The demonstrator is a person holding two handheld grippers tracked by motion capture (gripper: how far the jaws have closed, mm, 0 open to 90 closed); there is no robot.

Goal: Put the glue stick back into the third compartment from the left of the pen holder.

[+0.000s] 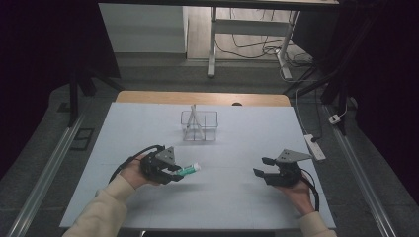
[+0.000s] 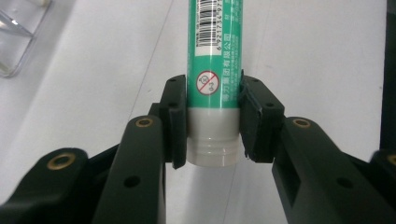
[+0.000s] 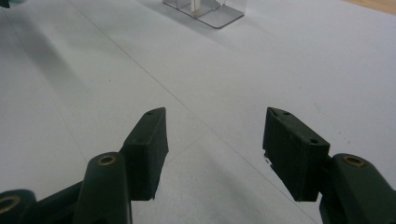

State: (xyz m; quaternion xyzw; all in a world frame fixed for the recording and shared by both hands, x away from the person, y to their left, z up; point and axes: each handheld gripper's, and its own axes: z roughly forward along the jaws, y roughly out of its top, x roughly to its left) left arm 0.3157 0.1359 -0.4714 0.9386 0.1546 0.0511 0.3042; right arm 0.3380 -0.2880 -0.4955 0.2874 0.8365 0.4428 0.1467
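Observation:
A green tube with a white cap [image 1: 189, 170] [image 2: 214, 56] is clamped near its cap end by my left gripper [image 1: 174, 171] [image 2: 214, 122], held just above the white table at the front left. The tube points right and slightly away. My right gripper [image 1: 262, 167] [image 3: 215, 140] hovers at the front right with its jaws wide apart and nothing between them. A clear plastic organizer [image 1: 199, 125] [image 3: 205, 10] stands at the table's middle back, with a thin pale stick leaning in it.
The white table top [image 1: 237, 143] ends in a wooden strip at the back. A power strip [image 1: 314, 146] and cables lie on the floor to the right. A desk frame [image 1: 212, 44] stands beyond the table.

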